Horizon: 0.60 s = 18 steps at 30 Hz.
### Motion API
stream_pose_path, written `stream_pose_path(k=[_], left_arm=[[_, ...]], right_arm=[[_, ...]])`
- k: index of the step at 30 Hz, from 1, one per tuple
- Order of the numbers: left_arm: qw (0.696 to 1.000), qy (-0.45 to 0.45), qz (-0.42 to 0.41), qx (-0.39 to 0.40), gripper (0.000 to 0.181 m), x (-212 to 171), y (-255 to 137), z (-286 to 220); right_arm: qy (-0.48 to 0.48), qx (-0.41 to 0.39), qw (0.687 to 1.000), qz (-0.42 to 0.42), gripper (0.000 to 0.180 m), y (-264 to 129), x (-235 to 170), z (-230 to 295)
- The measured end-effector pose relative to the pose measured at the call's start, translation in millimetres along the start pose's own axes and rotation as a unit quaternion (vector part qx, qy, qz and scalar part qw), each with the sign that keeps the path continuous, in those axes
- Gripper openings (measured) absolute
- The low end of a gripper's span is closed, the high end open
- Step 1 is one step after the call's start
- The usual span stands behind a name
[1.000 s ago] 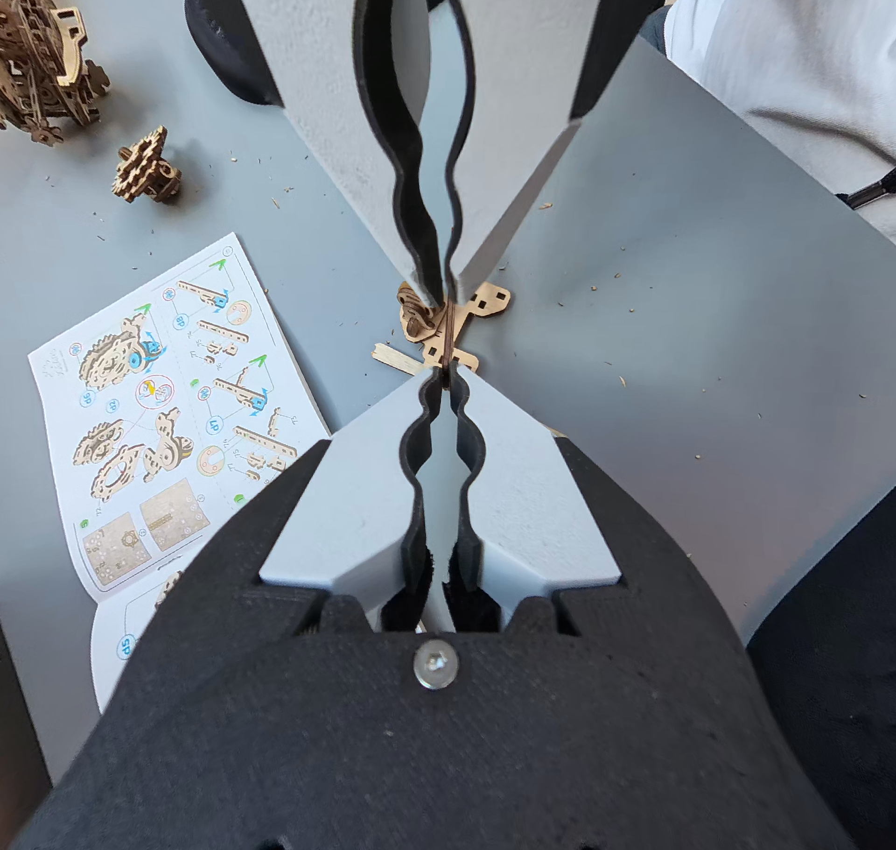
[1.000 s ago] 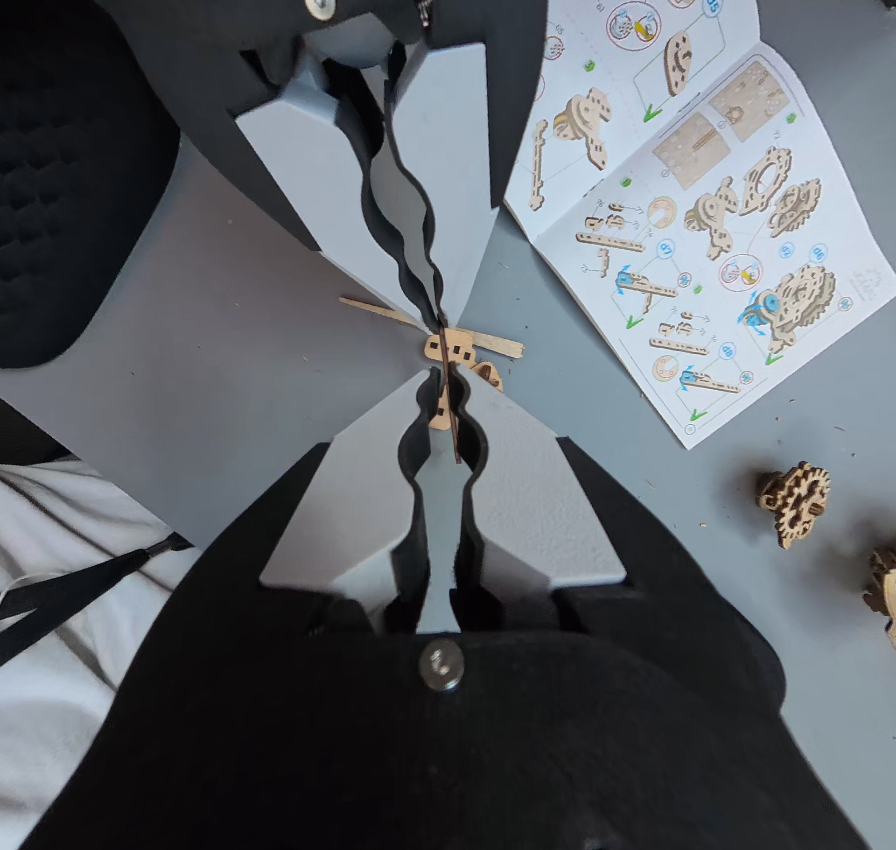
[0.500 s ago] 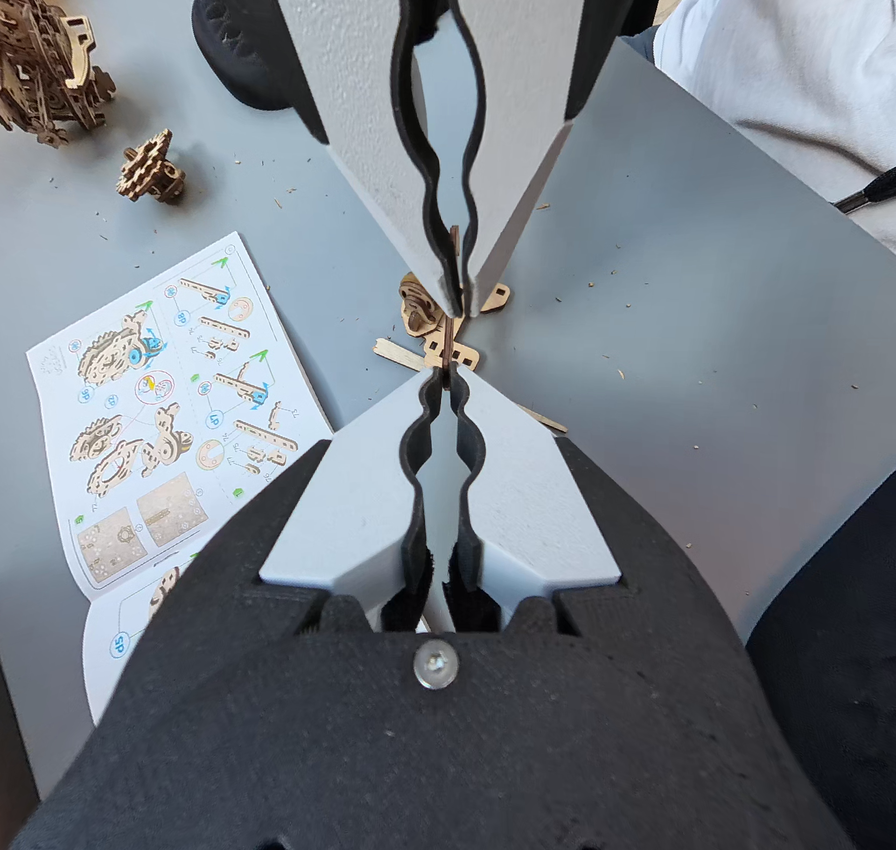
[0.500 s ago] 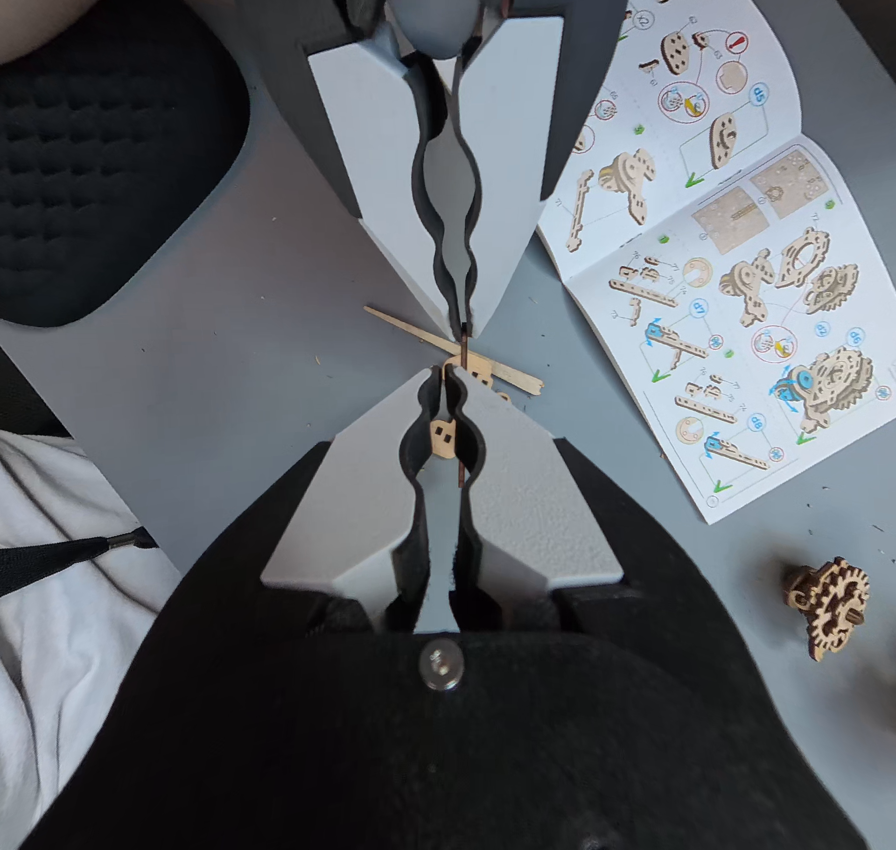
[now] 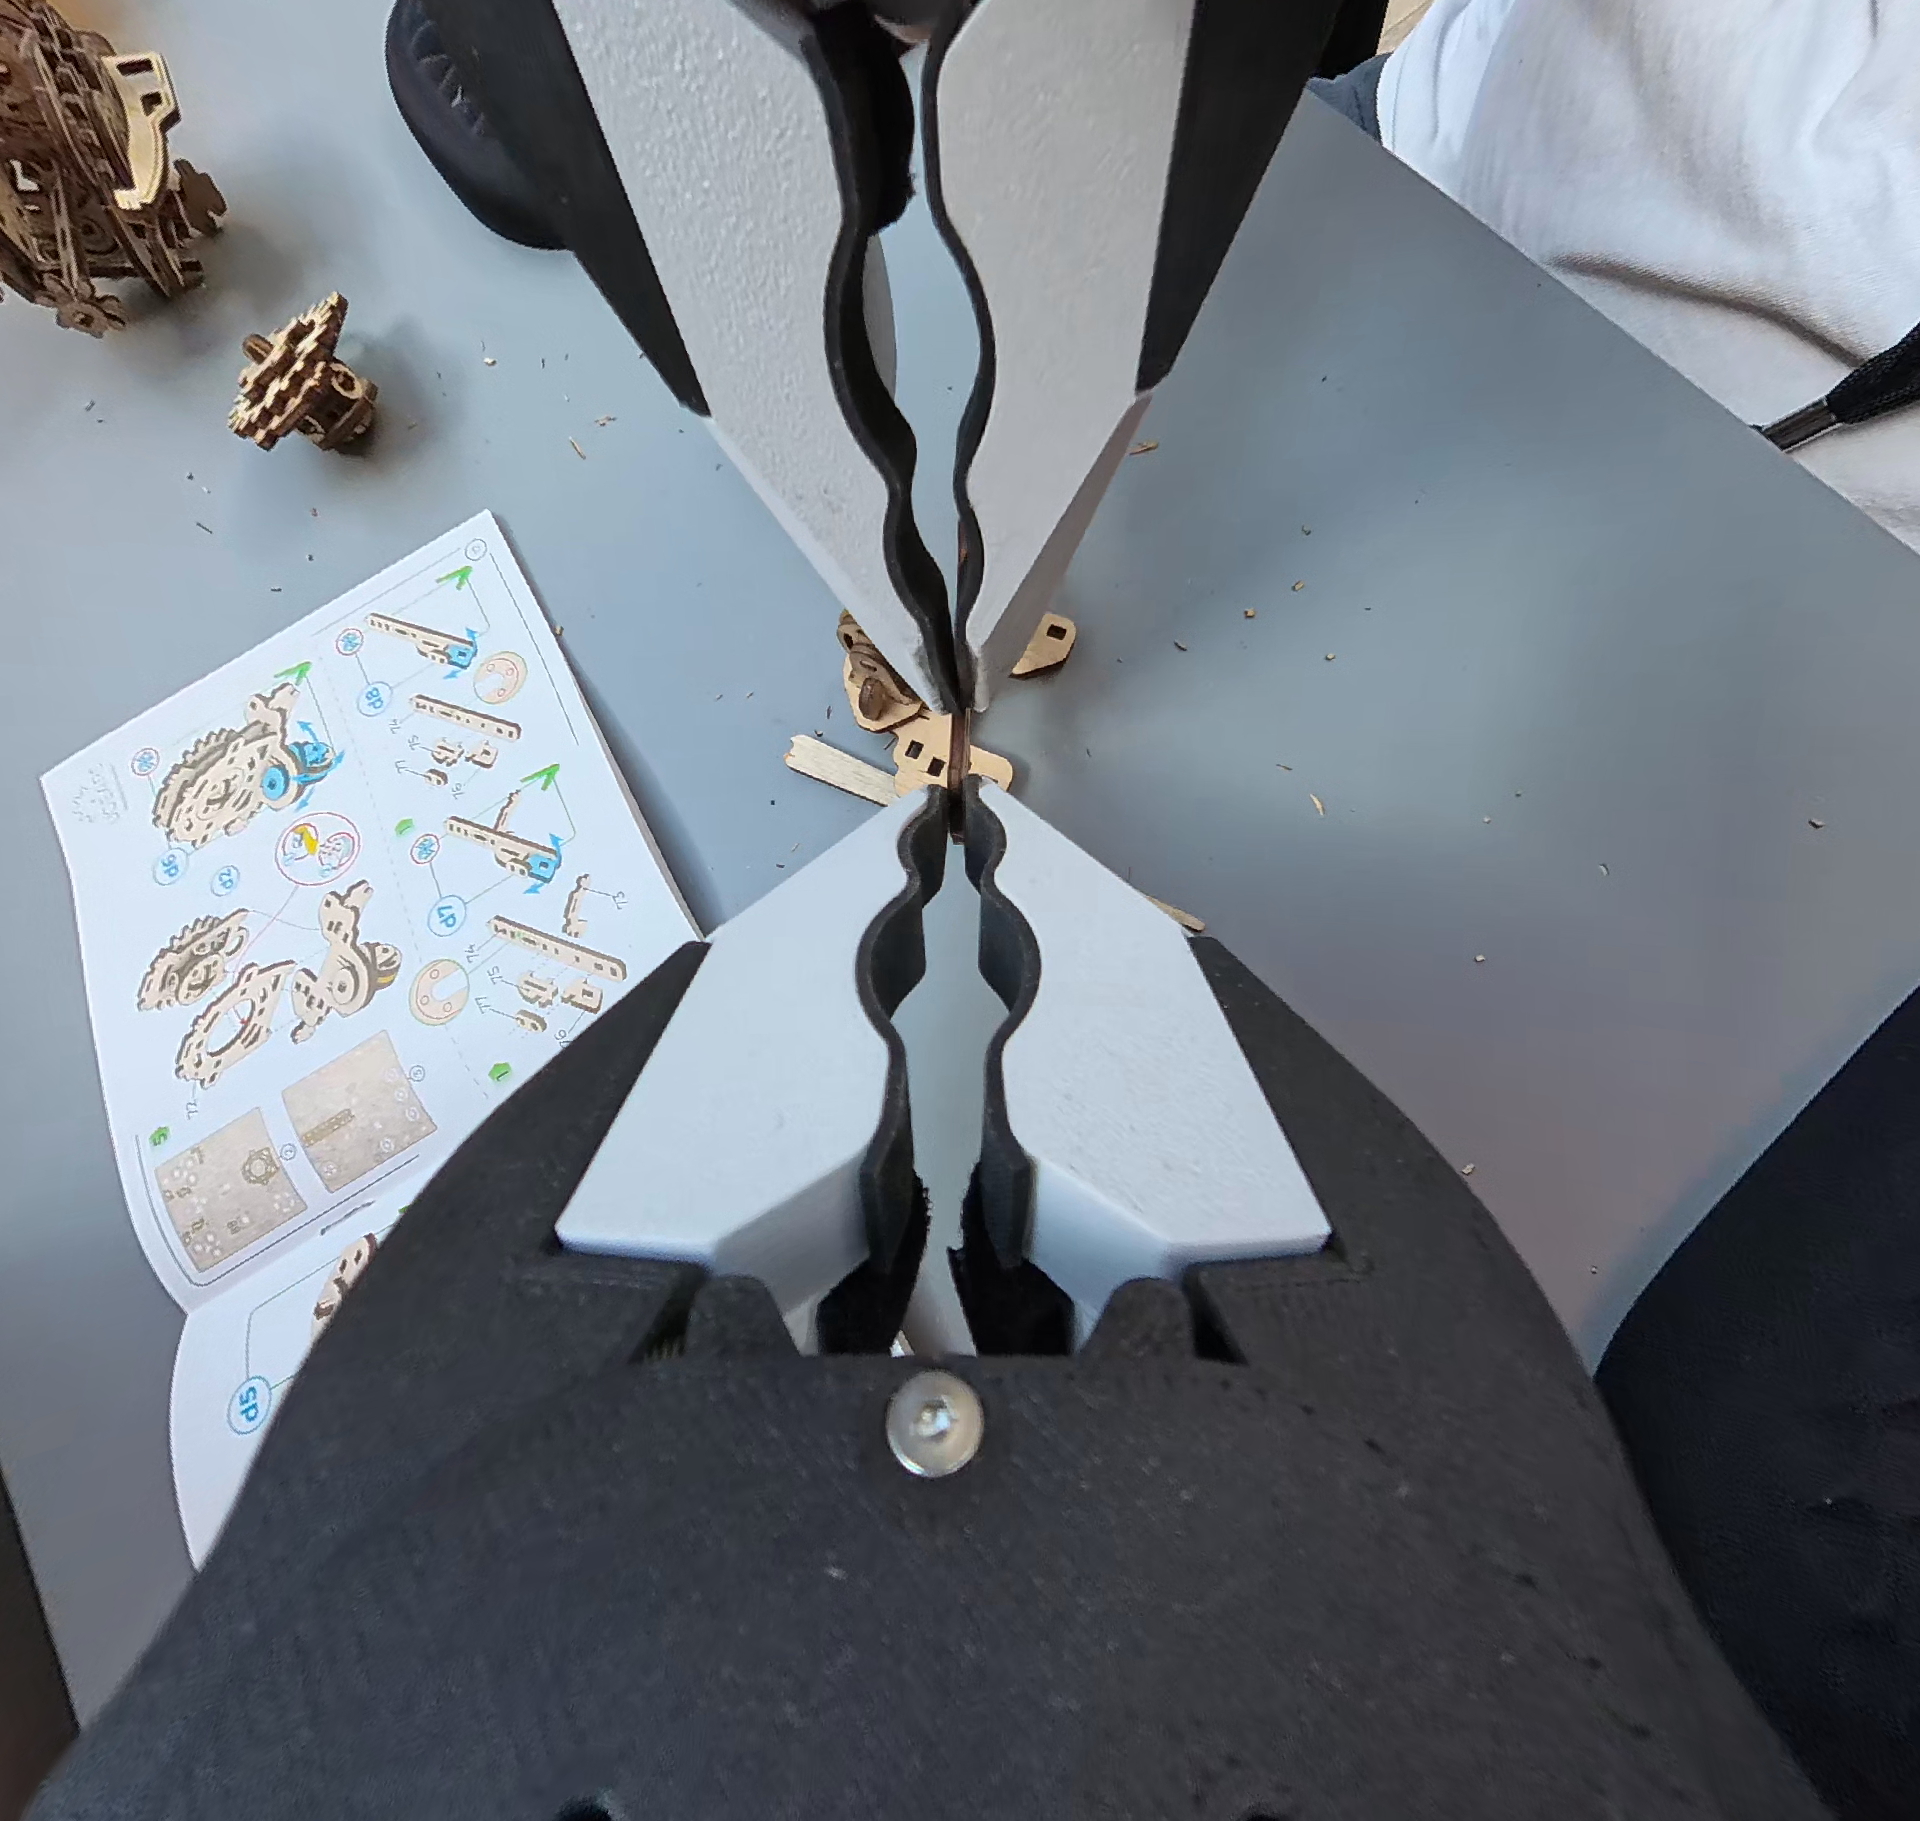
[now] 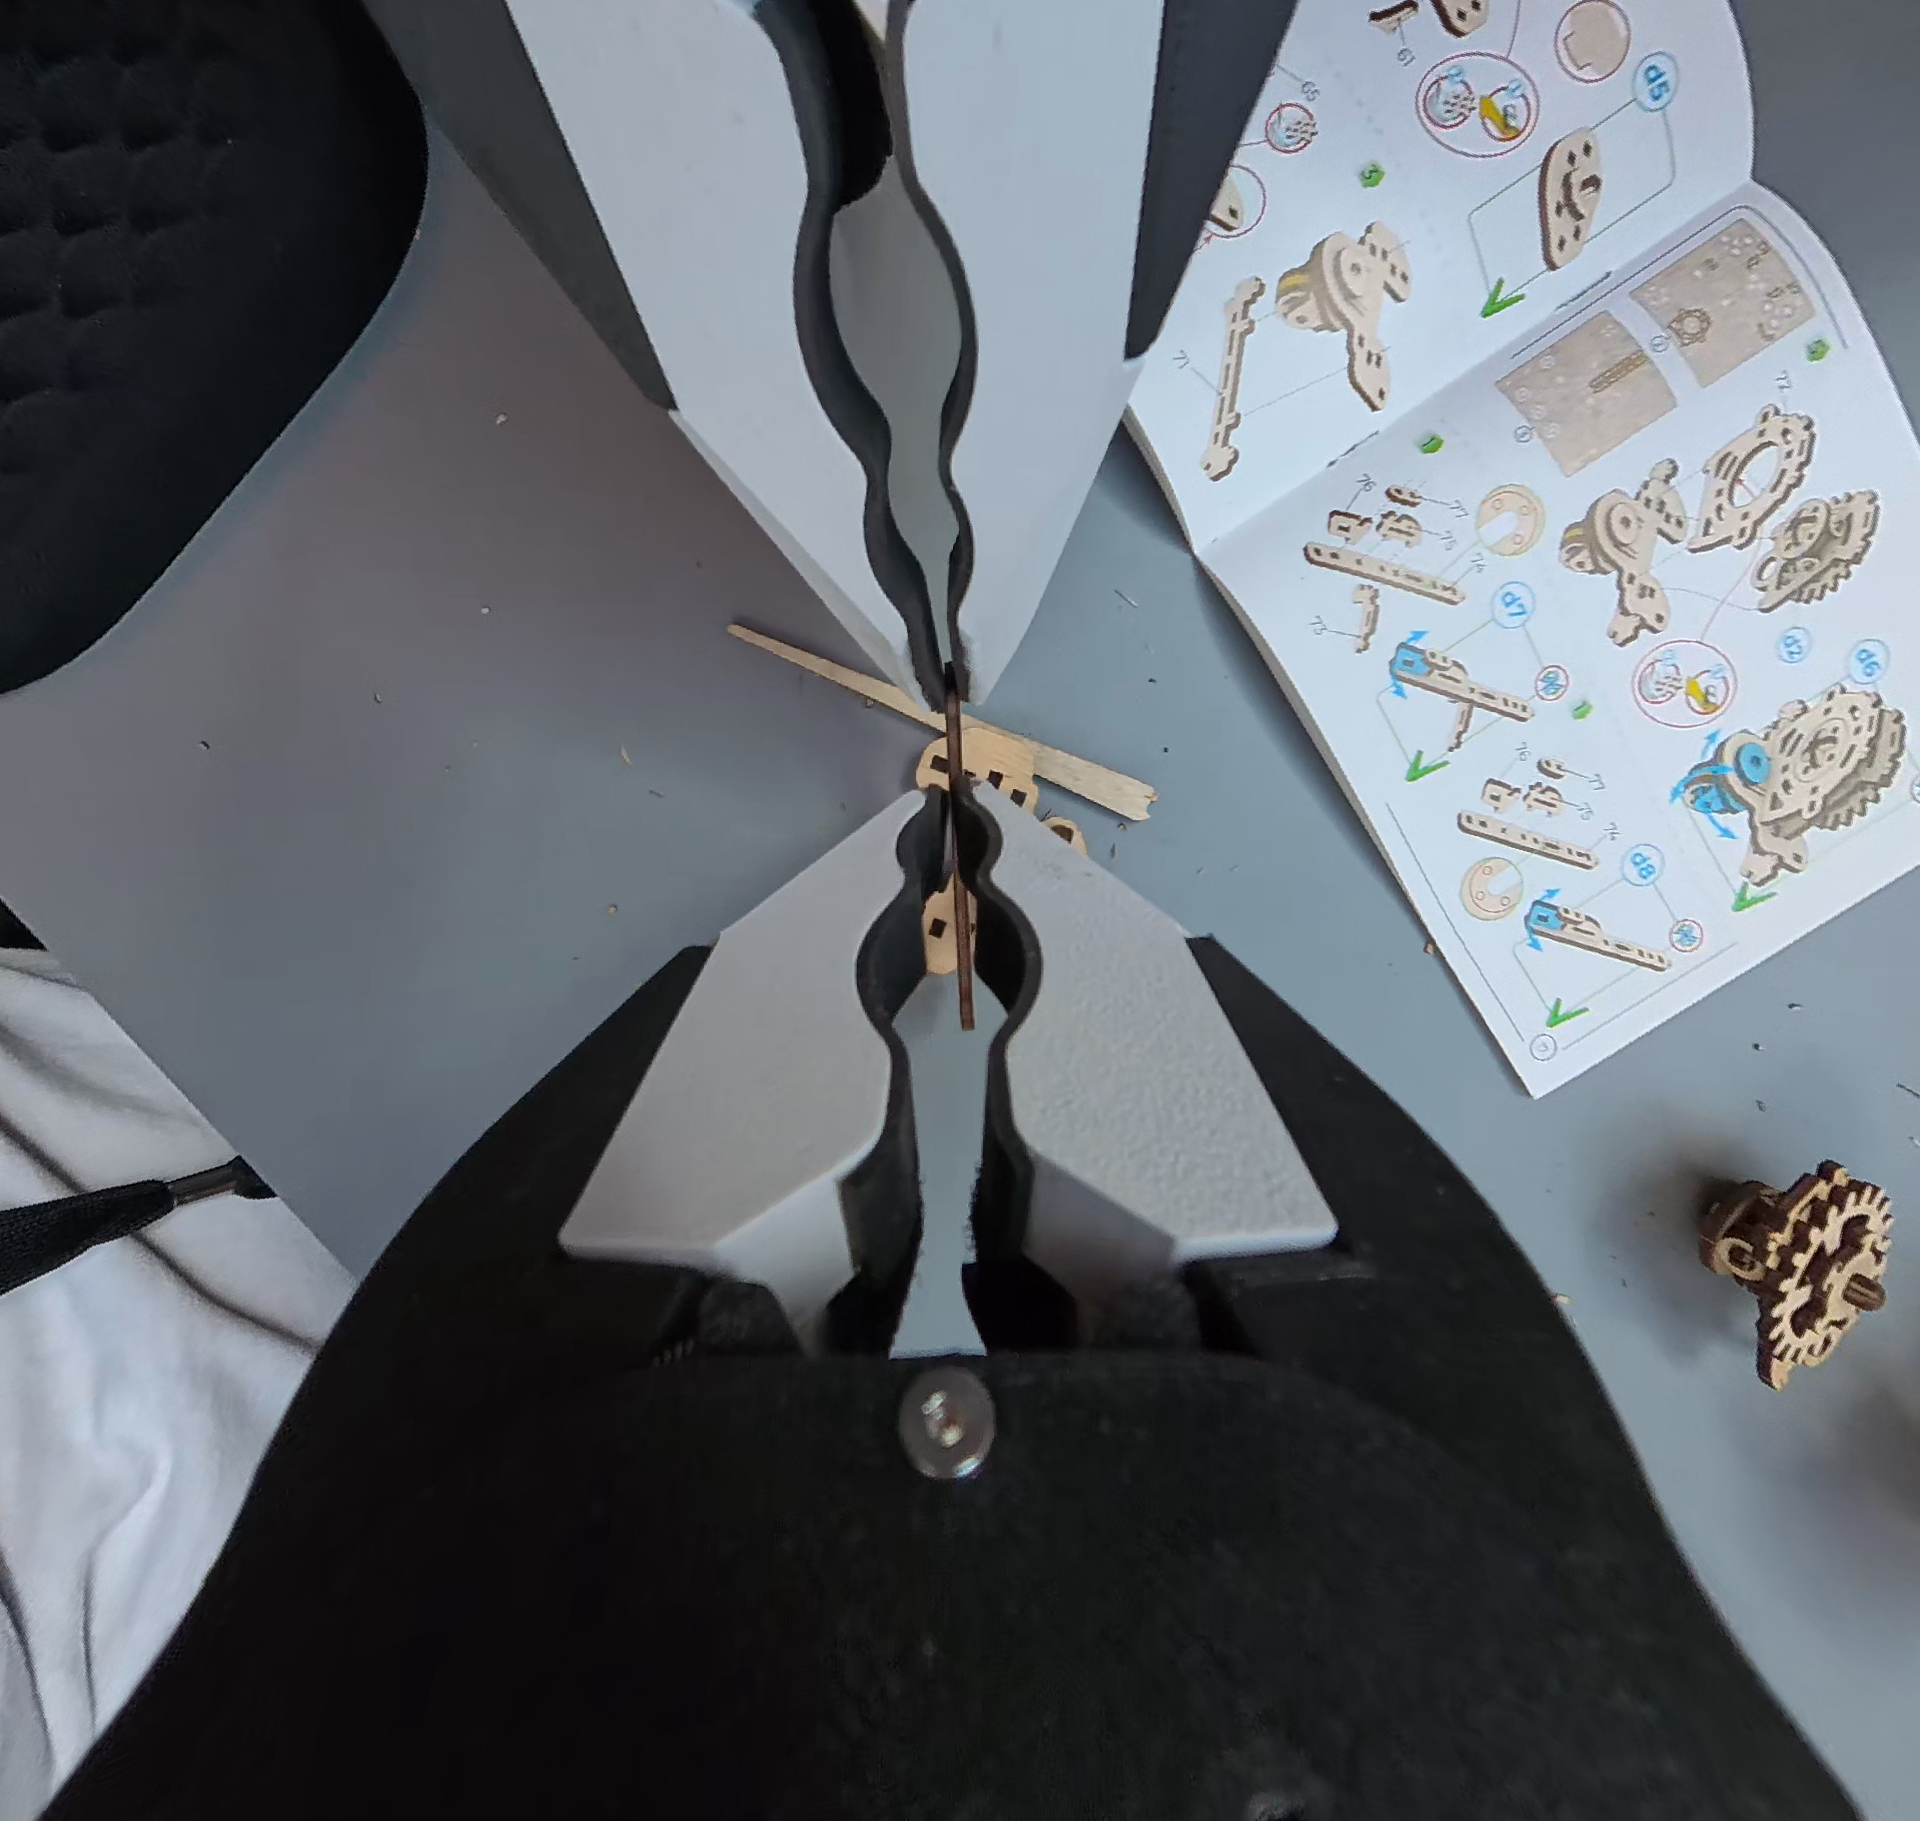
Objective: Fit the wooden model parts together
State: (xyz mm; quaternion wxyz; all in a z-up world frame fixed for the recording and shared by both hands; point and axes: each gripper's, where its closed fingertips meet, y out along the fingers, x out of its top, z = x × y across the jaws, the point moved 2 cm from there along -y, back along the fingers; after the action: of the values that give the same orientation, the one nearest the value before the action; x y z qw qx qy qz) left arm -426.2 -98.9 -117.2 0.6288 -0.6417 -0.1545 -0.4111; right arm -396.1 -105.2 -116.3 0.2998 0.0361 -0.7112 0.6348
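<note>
My left gripper and right gripper meet tip to tip above the grey table. Both are shut on a thin flat wooden part seen edge-on; it spans the small gap between the tips. In the right wrist view this part runs back between my right fingers. I cannot tell whether it is one piece or two joined. The right gripper comes in from the top of the left view, the left gripper from the top of the right view. Loose flat parts and a wooden stick lie on the table below.
An open instruction booklet lies beside the grippers and shows in the right view too. A small gear assembly and a larger wooden model stand farther off. A person's white clothing is at the table edge. Left and right tips are no more than a few centimetres apart. From the right gripper's tips to the wooden stick is close to 4 cm. Look for it in the left wrist view too.
The two grippers have swung from a slanted meeting into one straight line, tip to tip. The thin part stays clamped between them over the loose parts.
</note>
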Motion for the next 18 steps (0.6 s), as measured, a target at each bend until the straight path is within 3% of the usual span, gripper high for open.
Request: stream_pose_path(k=[10,18], left_arm=[[1.0,-0.012,-0.014,-0.002,0.0,2.0,-2.0,2.1],[1.0,0.0,-0.022,-0.005,0.0,6.4,-3.6,-1.1]], right_arm=[[0.094,0.004,0.996,-0.005,0.0,-4.1,0.8,6.7],[-0.02,-0.074,0.996,-0.036,0.012,-20.1,13.1,3.3]])
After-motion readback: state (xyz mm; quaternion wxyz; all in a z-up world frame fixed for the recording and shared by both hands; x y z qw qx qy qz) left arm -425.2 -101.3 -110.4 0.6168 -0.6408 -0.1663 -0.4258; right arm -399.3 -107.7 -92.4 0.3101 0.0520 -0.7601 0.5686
